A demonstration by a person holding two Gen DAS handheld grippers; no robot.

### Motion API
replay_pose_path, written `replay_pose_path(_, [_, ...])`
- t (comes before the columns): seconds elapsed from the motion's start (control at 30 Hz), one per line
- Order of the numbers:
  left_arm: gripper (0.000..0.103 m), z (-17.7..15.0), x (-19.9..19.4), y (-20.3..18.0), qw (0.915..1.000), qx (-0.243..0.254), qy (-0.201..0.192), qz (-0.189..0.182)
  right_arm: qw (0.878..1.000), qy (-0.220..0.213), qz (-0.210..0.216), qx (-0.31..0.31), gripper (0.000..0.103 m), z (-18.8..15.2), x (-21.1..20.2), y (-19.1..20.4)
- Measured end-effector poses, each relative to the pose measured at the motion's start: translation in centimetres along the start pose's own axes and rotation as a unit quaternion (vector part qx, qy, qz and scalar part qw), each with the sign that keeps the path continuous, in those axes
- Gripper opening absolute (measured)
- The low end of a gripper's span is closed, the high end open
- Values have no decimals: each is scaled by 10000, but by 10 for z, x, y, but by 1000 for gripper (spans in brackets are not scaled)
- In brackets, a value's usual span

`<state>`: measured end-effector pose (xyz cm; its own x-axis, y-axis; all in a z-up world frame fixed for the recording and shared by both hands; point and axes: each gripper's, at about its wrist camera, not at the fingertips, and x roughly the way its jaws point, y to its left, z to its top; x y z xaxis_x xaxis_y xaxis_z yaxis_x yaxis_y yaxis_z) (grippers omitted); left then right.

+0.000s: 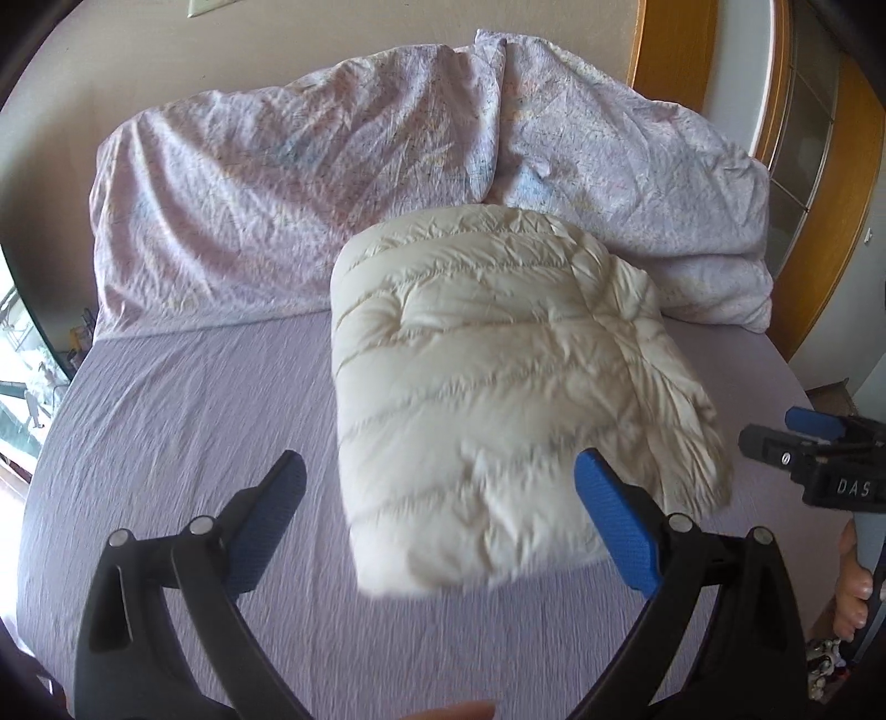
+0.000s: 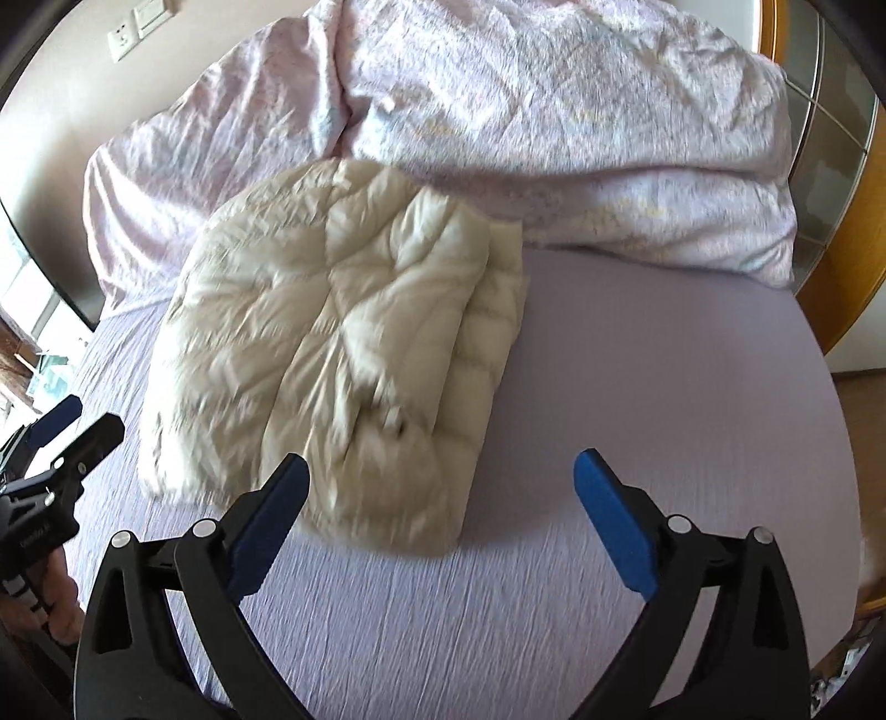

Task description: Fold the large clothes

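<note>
Cream quilted puffer jacket (image 1: pixel 498 399), one only, lies folded into a thick bundle on the lavender bed sheet (image 1: pixel 183 421), just ahead of both tools. The left tool (image 1: pixel 440 487) is released, its two blue-padded fingers (image 1: pixel 614 520) spread wide and holding nothing; the jacket's near edge sits between and beyond them. The right tool (image 2: pixel 443 490) is likewise released and grasps nothing, with the jacket ahead and to its left. One crumpled pale pink patterned duvet (image 1: pixel 310 183) is heaped past the jacket, touching its far edge. White letters "DAS" show on the right tool's black body. One white wall socket (image 2: pixel 123 37) and one white switch plate (image 2: pixel 152 14) sit far ahead-left.
</note>
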<state>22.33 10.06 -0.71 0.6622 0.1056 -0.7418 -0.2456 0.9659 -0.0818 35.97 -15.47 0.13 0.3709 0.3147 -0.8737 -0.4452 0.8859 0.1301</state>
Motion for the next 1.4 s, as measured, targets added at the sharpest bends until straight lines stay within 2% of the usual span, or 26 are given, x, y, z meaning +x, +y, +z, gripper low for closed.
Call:
replay_pose_path(0.47, [98, -47, -38, 8, 9993, -273, 191, -141, 9992, -52, 261, -292, 98, -62, -33, 37])
replay_pose_path(0.8, [98, -58, -46, 5, 9991, -235, 209, -268, 9992, -106, 318, -222, 98, -78, -41, 41])
replay_pose_path(1.4, [98, -67, -51, 4, 9986, -221, 246, -421, 9990, -82, 438, -51, 98, -85, -41, 41])
